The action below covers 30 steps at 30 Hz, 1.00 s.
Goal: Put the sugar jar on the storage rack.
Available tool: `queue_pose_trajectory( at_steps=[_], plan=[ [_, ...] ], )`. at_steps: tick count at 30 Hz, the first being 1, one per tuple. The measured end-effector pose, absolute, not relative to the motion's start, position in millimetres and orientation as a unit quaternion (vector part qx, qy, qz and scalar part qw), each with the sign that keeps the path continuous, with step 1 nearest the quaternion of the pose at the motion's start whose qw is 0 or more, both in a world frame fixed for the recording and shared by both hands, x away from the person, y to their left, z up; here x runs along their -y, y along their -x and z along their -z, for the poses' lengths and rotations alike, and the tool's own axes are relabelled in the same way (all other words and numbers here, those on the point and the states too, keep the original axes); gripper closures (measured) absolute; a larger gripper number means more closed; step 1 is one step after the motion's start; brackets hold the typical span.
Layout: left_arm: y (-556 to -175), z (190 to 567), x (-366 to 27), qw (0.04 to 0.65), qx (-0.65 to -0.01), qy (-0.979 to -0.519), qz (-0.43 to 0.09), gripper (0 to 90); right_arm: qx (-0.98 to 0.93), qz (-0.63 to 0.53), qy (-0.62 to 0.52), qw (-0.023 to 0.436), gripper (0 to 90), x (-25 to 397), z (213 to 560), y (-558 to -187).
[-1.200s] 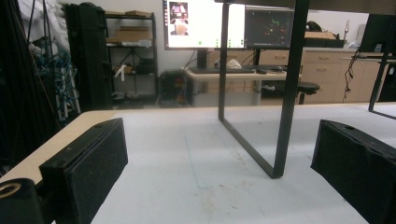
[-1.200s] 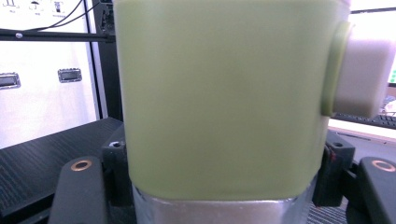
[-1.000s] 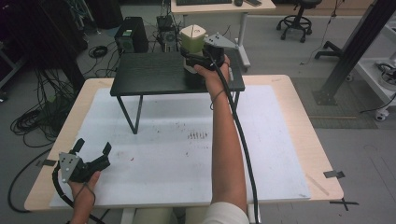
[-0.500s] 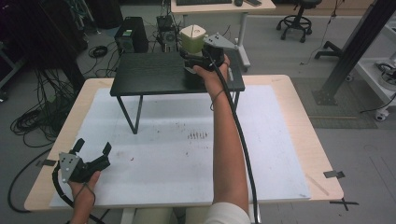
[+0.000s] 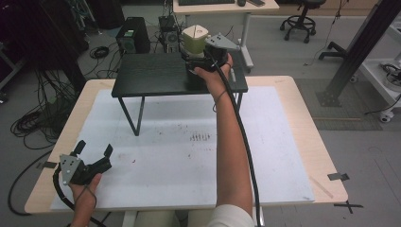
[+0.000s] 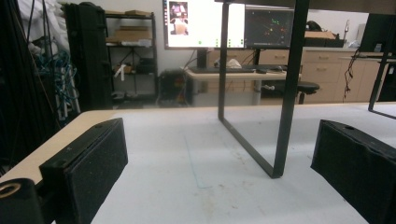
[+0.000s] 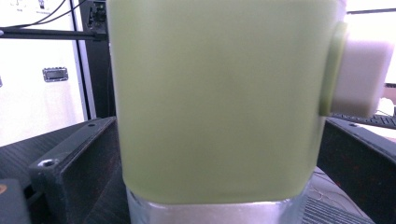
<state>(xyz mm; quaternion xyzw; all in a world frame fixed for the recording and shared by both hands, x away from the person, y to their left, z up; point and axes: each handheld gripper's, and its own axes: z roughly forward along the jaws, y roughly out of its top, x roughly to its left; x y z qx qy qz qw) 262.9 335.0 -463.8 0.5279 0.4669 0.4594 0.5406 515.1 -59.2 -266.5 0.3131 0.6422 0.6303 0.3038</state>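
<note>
On the black stand (image 5: pixel 156 75): outstretched right tongs (image 5: pixel 201 59)

The green container (image 7: pixel 215 98) looks like smooth, matt plastic, with a clear, glossy band at its base and a white plastic knob (image 7: pixel 362 77) on its side. The black shelf (image 5: pixel 156 75) shows a grained, matt wood-like top. The counter (image 5: pixel 302 137) is pale wood under a scuffed white sheet (image 5: pixel 184 156). The left hand-held gripper (image 6: pixel 219 177) carries rough black foam pads (image 6: pixel 95 170).

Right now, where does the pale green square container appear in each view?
High view: the pale green square container stands at top centre, on the black raised shelf.
Left gripper view: not in it.
Right gripper view: the container sits between the jaws.
Shared landmark: the black shelf.
</note>
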Motion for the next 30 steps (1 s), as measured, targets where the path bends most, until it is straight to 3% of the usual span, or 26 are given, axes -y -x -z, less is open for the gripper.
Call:
queue_pose_trajectory(
  at_steps=[30],
  plan=[
    [-262.6, 463.8, -335.2, 0.543, -0.464, -0.529, -0.457, 3.7, -0.651, -0.621, -0.319, 0.298, 1.7, 63.9, 251.6, -481.8]
  ],
)
